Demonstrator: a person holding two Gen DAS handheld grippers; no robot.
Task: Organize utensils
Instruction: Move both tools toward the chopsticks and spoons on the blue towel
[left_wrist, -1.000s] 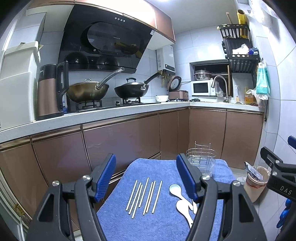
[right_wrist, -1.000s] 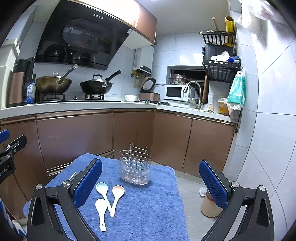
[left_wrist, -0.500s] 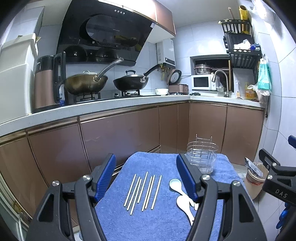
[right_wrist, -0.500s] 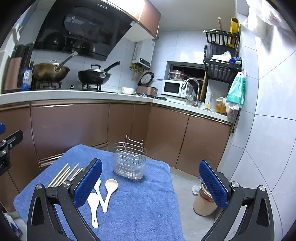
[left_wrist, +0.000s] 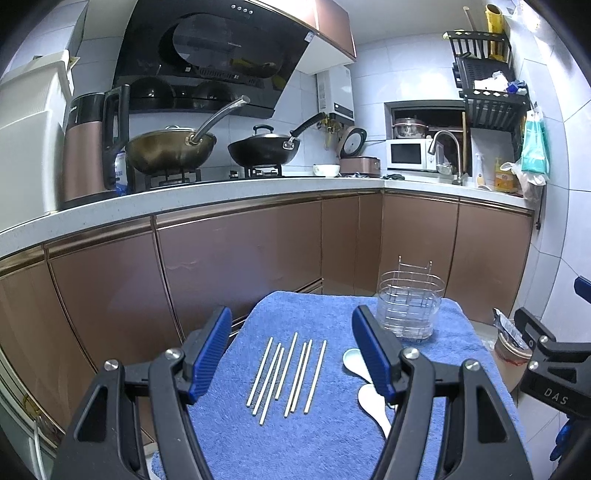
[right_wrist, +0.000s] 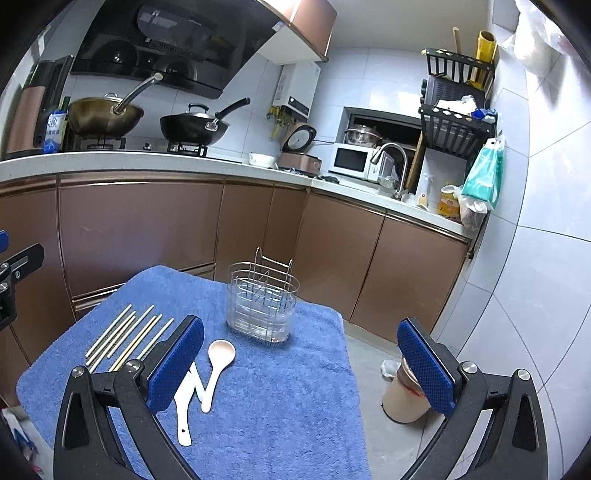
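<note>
Both the left tongs (left_wrist: 291, 354) and the right tongs (right_wrist: 301, 363) hang apart, gripping nothing, above the blue towel (right_wrist: 280, 406). Chopsticks (left_wrist: 286, 373) lie left, spoons (right_wrist: 214, 369) beside them, the wire utensil holder (right_wrist: 262, 301) farther back.

Ahead of me I see a white counter (left_wrist: 221, 199) over brown cabinet doors (left_wrist: 236, 266). On the stove sit a bronze wok (left_wrist: 170, 149) and a black lidded wok (left_wrist: 264, 149) under a black range hood (left_wrist: 207, 55). A copper-coloured kettle (left_wrist: 86, 147) stands at the left. Further right I make out a white bowl (left_wrist: 326, 170), a rice cooker (left_wrist: 356, 155), a microwave (left_wrist: 408, 155) and a faucet (left_wrist: 445, 147). A black wall rack (right_wrist: 456, 107) hangs above, a green bag (right_wrist: 484, 177) beside it. A small bin (right_wrist: 404, 398) stands on the floor.
</note>
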